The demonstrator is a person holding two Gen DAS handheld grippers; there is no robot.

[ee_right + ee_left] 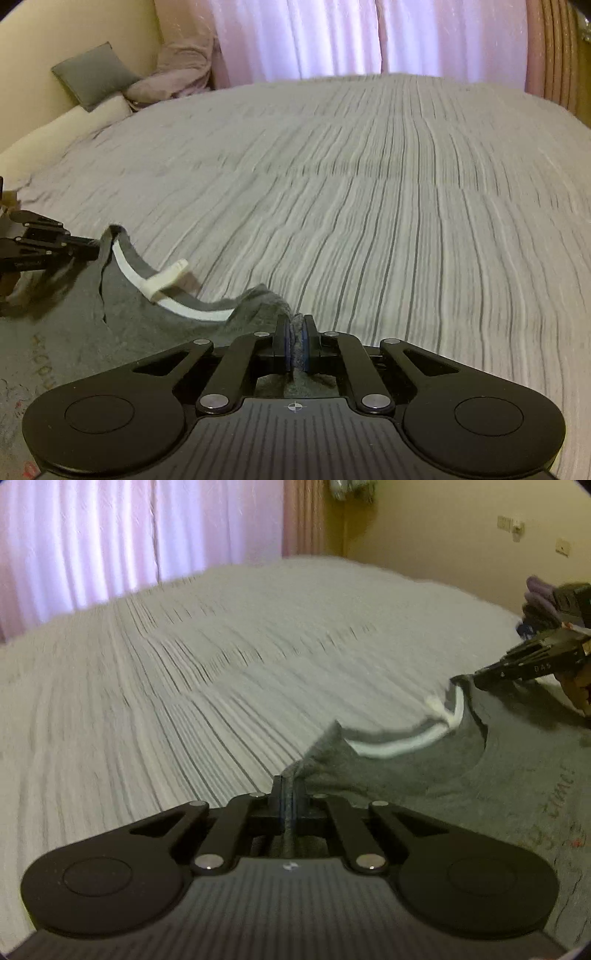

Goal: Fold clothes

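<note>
Both hand-held grippers are closed on the dark grey cotton T-shirt (pixel 424 775) with a white inner neck band: the left hand-held gripper (pixel 287 786) and the right hand-held gripper (pixel 295 328) each pinch one shoulder, beside the collar. The shirt lies on the grey striped bed cover (pixel 369 184), near its front edge. I judge that both shoulders should be kept level and the cloth tight, so the fold comes straight. The shirt's lower part is cut off, and its faded print is unreadable.
</note>
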